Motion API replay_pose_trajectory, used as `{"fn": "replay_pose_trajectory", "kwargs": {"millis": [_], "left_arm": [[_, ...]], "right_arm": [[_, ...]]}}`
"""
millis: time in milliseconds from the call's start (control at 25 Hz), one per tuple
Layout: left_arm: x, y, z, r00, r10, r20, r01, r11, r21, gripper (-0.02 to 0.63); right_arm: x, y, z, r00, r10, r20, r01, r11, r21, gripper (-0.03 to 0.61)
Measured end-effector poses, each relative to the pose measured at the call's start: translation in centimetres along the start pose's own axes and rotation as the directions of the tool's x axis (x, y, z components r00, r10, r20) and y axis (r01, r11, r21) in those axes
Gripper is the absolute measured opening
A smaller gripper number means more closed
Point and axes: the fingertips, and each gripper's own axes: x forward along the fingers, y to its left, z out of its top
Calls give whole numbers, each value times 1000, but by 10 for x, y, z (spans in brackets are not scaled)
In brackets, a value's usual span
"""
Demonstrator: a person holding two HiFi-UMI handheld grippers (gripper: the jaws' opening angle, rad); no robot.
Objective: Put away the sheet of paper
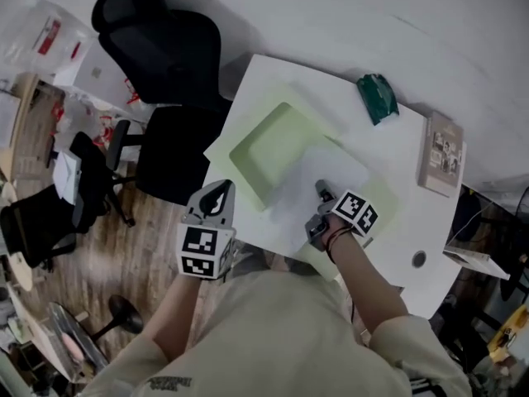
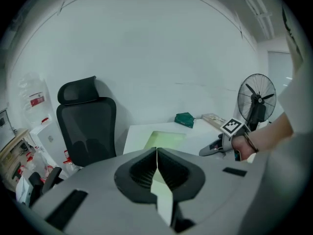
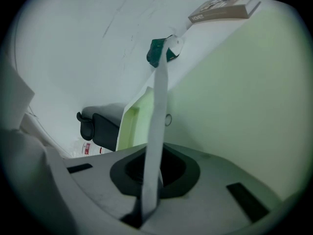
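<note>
A white sheet of paper lies over an open pale green folder on the white table. My right gripper is shut on the sheet's near edge. In the right gripper view the sheet runs edge-on up from between the jaws, with the green folder to its right. My left gripper hangs off the table's left edge, beside the folder. Its jaws meet, and nothing shows between the tips. From there I see the right gripper over the folder.
A dark green pouch and a book lie on the far and right parts of the table. A black office chair stands left of the table, with cluttered shelves beyond it. A fan stands past the table's right end.
</note>
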Motion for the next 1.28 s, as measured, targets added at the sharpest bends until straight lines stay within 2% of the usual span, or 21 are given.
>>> {"fn": "replay_pose_trajectory", "kwargs": {"millis": [200,400,600,720,960,1280], "left_arm": [[24,9,2,994,-104,-16,104,994,37,21],[35,19,6,981,-193,-20,194,979,68,21],[40,36,4,971,-236,-35,238,968,77,21],[42,47,0,965,-257,-52,260,962,81,21],[52,59,-2,955,-287,-80,293,952,83,21],[69,71,-11,944,-304,-125,316,945,86,21]], "right_arm": [[3,-11,2,996,-73,49,70,996,60,23],[7,-11,8,987,-104,126,90,990,112,23],[19,-3,11,988,-92,121,86,995,55,24],[31,1,9,989,-93,118,85,994,71,25],[61,14,3,996,-42,81,38,998,52,25],[102,44,-5,993,112,44,-114,992,48,25]]}}
